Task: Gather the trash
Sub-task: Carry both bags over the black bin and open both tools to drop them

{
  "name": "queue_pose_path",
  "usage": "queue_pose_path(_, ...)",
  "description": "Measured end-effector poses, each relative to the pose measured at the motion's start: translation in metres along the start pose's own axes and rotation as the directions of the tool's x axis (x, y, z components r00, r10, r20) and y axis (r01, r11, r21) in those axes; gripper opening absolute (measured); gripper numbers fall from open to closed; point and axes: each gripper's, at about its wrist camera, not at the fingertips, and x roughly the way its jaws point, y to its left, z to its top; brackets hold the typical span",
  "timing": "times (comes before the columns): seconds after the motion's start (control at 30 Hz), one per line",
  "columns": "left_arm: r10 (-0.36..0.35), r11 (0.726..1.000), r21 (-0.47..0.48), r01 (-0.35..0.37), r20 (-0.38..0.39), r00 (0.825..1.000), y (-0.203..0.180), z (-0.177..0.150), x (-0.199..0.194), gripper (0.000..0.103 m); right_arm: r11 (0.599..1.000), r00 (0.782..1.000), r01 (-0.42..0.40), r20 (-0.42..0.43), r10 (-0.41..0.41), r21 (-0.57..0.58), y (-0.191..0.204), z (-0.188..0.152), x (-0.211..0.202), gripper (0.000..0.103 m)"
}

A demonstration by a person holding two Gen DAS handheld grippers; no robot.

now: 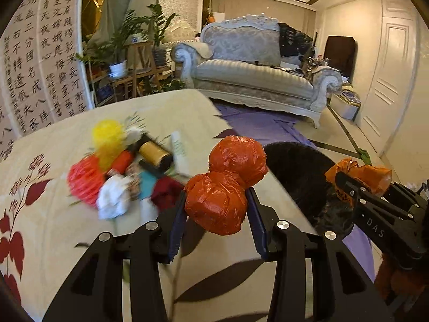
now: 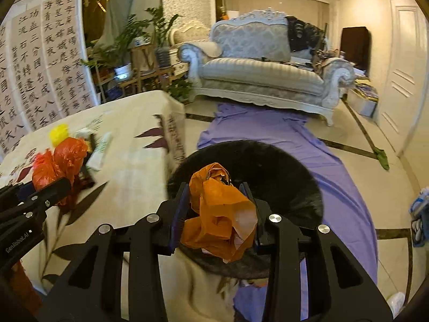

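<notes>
Two bags of trash, ready for the bin.
Left gripper [image 1: 217, 209] squeezes the red bag [image 1: 225, 185]; right gripper [image 2: 218, 214] squeezes the orange bag [image 2: 219, 212]. Move both over the black bin [image 2: 268, 166], then let go.

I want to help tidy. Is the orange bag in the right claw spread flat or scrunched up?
Scrunched up. The orange bag is a crumpled wad of folds, pinched between the right claw fingers.

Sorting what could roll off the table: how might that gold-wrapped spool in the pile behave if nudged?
The gold spool looks cylindrical and lies on its side, so it probably rolls easily. Neighbouring trash crowds one side, likely blocking it there. It seems rigid, not crushable.
</notes>
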Motion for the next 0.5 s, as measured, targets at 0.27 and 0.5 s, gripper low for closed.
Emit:
queue_pose_path(0.27,-0.008,0.999,0.051,0.008,-0.002,1.0,-0.037,0.013,0.025,0.043,0.999,0.999,0.036,0.008,-0.037,0.037,-0.034,0.007,0.017,0.037)
queue_pose_path(0.5,0.002,0.997,0.081,0.0,-0.029,1.0,-0.059,0.021,0.052,0.043,0.997,0.999,0.048,0.003,-0.049,0.059,-0.055,0.01,0.029,0.037)
